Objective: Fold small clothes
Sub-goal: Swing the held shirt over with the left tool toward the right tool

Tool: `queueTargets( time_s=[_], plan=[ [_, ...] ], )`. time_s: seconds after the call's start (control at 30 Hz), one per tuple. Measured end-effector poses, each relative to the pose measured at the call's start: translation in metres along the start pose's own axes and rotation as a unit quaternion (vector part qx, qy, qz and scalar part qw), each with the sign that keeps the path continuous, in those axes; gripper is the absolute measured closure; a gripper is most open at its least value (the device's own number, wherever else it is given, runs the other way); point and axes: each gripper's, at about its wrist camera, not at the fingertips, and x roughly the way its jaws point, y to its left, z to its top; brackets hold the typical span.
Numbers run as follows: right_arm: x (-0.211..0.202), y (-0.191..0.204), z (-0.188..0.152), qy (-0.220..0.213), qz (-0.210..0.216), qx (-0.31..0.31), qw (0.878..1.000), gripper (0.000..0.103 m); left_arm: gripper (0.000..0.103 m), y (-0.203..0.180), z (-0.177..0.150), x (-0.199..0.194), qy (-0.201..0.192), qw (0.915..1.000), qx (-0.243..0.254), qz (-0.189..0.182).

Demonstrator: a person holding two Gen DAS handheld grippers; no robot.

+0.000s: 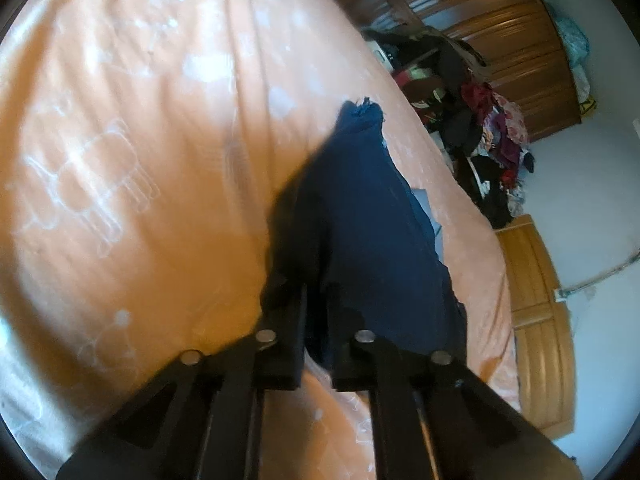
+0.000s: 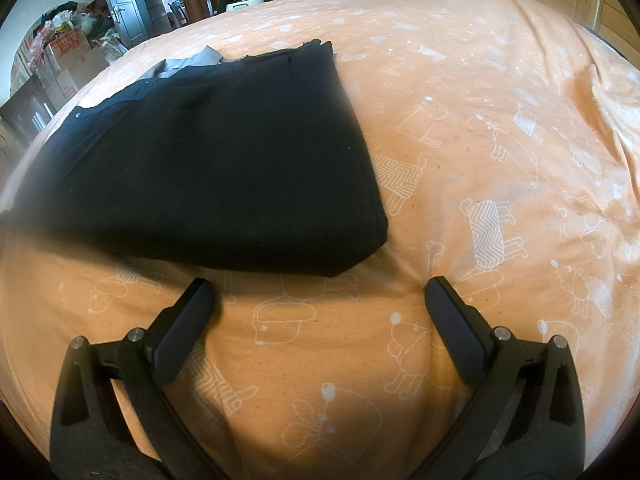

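A dark navy garment lies folded flat on the orange bed sheet, a grey piece of cloth showing at its far edge. My right gripper stands open just in front of the garment's near edge, nothing between its fingers. In the left wrist view my left gripper is shut on a bunched edge of the navy garment, which stretches away from the fingers across the orange sheet. The left view is blurred.
Beyond the bed stand a wooden wardrobe, a chair heaped with clothes and a wooden bed frame. In the right wrist view cardboard boxes and a dark door sit past the far left edge.
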Motion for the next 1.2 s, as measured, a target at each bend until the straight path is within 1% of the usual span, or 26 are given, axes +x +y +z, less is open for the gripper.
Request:
queueTargets(
  time_s=[0.03, 0.07, 0.1, 0.17, 0.23, 0.27, 0.33, 0.37, 0.43, 0.47, 0.5, 0.53, 0.57, 0.63, 0.7, 0.77, 0.83, 0.87, 0.9, 0.97, 1.0, 1.03, 1.07, 1.13, 1.17, 1.2],
  plan=[
    [0.000, 0.000, 0.000, 0.000, -0.001, 0.000, 1.000, 0.000, 0.098, -0.001, 0.005, -0.006, -0.009, 0.9999, 0.008, 0.002],
    [0.000, 0.000, 0.000, 0.001, -0.001, -0.001, 1.000, 0.000, 0.103, -0.003, 0.014, -0.014, -0.026, 0.9994, 0.018, 0.014],
    [0.000, -0.001, 0.000, 0.001, -0.001, -0.001, 1.000, 0.000, 0.103, 0.002, 0.030, -0.032, -0.064, 0.9972, 0.017, 0.034],
    [0.001, -0.001, 0.000, 0.001, -0.002, -0.001, 1.000, 0.000, 0.103, 0.027, 0.060, -0.068, -0.116, 0.9923, -0.029, 0.031],
    [0.001, -0.002, 0.001, 0.001, -0.001, -0.001, 1.000, 0.000, 0.103, 0.032, 0.077, -0.090, -0.127, 0.9909, -0.027, 0.034],
    [0.001, -0.002, 0.000, 0.001, -0.001, -0.001, 1.000, 0.000, 0.103, 0.027, 0.079, -0.094, -0.116, 0.9927, -0.016, 0.029],
    [0.001, -0.001, 0.000, 0.001, -0.001, -0.001, 1.000, 0.000, 0.103, 0.009, 0.065, -0.087, -0.063, 0.9980, 0.002, 0.007],
    [0.000, -0.002, 0.000, 0.001, -0.002, -0.001, 1.000, 0.000, 0.103, 0.000, 0.049, -0.076, -0.026, 0.9993, 0.008, -0.025],
    [0.001, -0.002, 0.000, 0.001, -0.003, -0.002, 1.000, 0.000, 0.079, -0.006, 0.022, -0.054, 0.026, 0.9976, -0.004, -0.065],
    [0.001, -0.002, 0.000, 0.002, -0.003, -0.002, 1.000, 0.000, 0.060, -0.007, 0.002, -0.037, 0.053, 0.9947, -0.024, -0.085],
    [0.001, -0.002, 0.000, 0.002, -0.004, -0.003, 1.000, 0.000, 0.056, -0.008, -0.013, -0.023, 0.069, 0.9927, -0.038, -0.091],
    [0.001, -0.002, 0.001, 0.002, -0.004, -0.003, 1.000, 0.000, 0.056, -0.010, -0.022, -0.012, 0.082, 0.9913, -0.045, -0.093],
    [0.001, -0.003, 0.001, 0.003, -0.004, -0.003, 1.000, 0.000, 0.056, -0.014, -0.034, 0.001, 0.092, 0.9908, -0.047, -0.088],
    [0.001, -0.003, 0.001, 0.003, -0.005, -0.004, 1.000, 0.000, 0.056, -0.022, -0.045, 0.014, 0.059, 0.9937, -0.044, -0.084],
    [0.001, -0.004, 0.002, 0.003, -0.004, -0.004, 1.000, 0.000, 0.051, -0.026, -0.044, 0.023, 0.025, 0.9941, -0.059, -0.088],
    [0.001, -0.005, 0.002, 0.003, -0.003, -0.003, 1.000, 0.000, 0.050, -0.032, -0.038, 0.033, 0.002, 0.9959, -0.057, -0.071],
    [0.001, -0.005, 0.002, 0.002, -0.002, -0.003, 1.000, 0.000, 0.051, -0.039, -0.032, 0.048, -0.019, 0.9983, -0.037, -0.041],
    [0.001, -0.005, 0.002, 0.002, -0.001, -0.003, 1.000, 0.000, 0.058, -0.038, -0.030, 0.053, -0.024, 0.9986, -0.034, -0.032],
    [0.000, -0.004, 0.002, 0.001, -0.001, -0.003, 1.000, 0.000, 0.072, -0.036, -0.023, 0.060, -0.027, 0.9987, -0.039, -0.022],
    [-0.003, -0.004, 0.002, 0.000, 0.000, -0.001, 1.000, 0.000, 0.080, -0.031, -0.013, 0.060, -0.033, 0.9979, -0.051, -0.023],
    [-0.006, -0.004, 0.001, -0.001, 0.001, 0.000, 1.000, 0.000, 0.085, -0.040, -0.007, 0.059, -0.039, 0.9986, -0.033, -0.016],
    [-0.011, -0.004, 0.000, -0.005, 0.010, 0.001, 1.000, 0.000, 0.086, -0.054, -0.003, 0.057, -0.045, 0.9989, -0.003, -0.005],
    [-0.017, -0.006, -0.001, -0.010, 0.028, 0.005, 1.000, 0.000, 0.088, -0.078, 0.000, 0.055, -0.057, 0.9973, 0.045, 0.009],
    [-0.030, -0.016, -0.003, -0.020, 0.068, 0.028, 0.997, 0.000, 0.093, -0.127, 0.001, 0.056, -0.073, 0.9905, 0.116, 0.011],
    [-0.034, -0.020, -0.003, -0.023, 0.087, 0.041, 0.995, 0.000, 0.093, -0.158, -0.001, 0.058, -0.076, 0.9840, 0.161, 0.008],
    [-0.040, -0.028, -0.005, -0.027, 0.109, 0.060, 0.992, 0.001, 0.093, -0.199, -0.011, 0.066, -0.075, 0.9731, 0.218, 0.004]
  ],
)
